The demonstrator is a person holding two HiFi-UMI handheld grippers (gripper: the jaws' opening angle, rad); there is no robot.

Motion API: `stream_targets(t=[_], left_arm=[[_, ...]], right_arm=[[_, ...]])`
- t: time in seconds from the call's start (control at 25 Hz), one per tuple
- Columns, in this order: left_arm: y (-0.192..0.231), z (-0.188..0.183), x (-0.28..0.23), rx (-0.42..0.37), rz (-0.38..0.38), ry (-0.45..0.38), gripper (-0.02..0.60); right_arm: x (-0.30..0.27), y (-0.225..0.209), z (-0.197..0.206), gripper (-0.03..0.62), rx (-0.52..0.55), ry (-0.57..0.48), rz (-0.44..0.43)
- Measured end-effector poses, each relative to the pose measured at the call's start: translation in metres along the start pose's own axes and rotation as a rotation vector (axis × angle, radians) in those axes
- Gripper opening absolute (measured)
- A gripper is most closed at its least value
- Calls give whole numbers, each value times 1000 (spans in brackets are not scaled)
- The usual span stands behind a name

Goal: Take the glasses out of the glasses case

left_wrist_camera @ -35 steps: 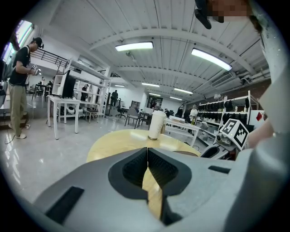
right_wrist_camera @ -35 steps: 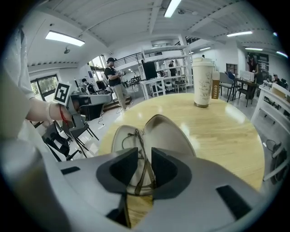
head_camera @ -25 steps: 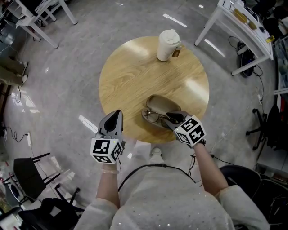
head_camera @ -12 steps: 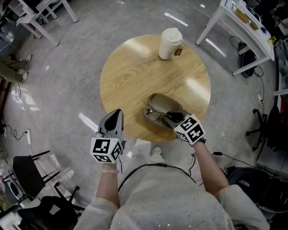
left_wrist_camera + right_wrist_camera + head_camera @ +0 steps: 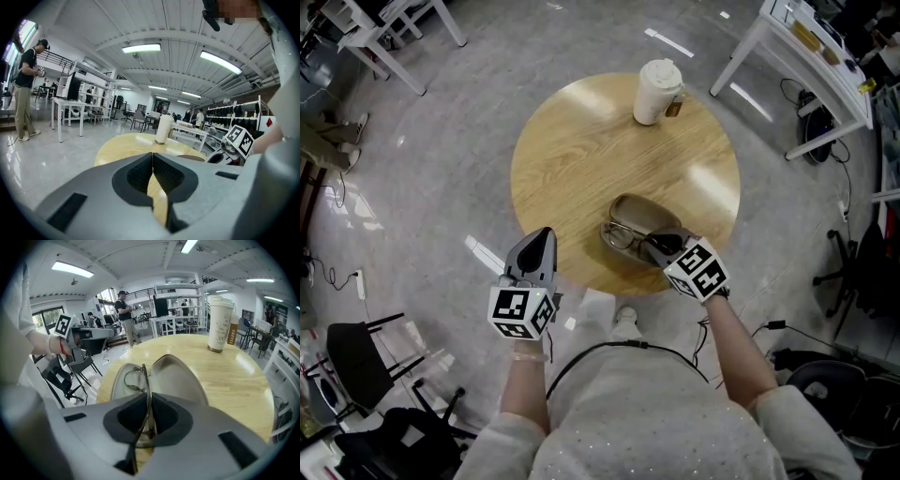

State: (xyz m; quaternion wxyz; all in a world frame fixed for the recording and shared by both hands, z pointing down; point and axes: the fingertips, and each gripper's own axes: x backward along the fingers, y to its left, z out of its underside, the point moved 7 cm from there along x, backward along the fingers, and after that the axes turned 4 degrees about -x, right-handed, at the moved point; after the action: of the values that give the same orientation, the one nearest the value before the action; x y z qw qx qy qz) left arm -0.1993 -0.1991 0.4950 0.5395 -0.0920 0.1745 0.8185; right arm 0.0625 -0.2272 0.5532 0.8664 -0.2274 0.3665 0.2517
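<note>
**Round wooden counter** (image 5: 572, 159), head view. **Right tongs** (image 5: 661, 246) reach in at 5 o'clock. Their jaws have just been closing and pinch the thin metal frame of the glasses (image 5: 143, 380), probably to lift them out. **Left tongs** (image 5: 544, 234), jaws together and empty, hang off the rim at 7 o'clock, apparently parked clear of the work. **Lidded paper cup** (image 5: 656, 91) stands at 1 o'clock, well apart. **Glasses case** (image 5: 642, 214) lies open at 5 o'clock, lid laid back for access. The glasses rest in its lower half, not yet out.
</note>
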Motion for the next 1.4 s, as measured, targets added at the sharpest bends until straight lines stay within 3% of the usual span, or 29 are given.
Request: stream_targets(t=[1.4], left_arm=[[-18, -18, 20, -41, -20, -68, 5]], right_arm=[[37, -1, -19, 34, -6, -147, 55]])
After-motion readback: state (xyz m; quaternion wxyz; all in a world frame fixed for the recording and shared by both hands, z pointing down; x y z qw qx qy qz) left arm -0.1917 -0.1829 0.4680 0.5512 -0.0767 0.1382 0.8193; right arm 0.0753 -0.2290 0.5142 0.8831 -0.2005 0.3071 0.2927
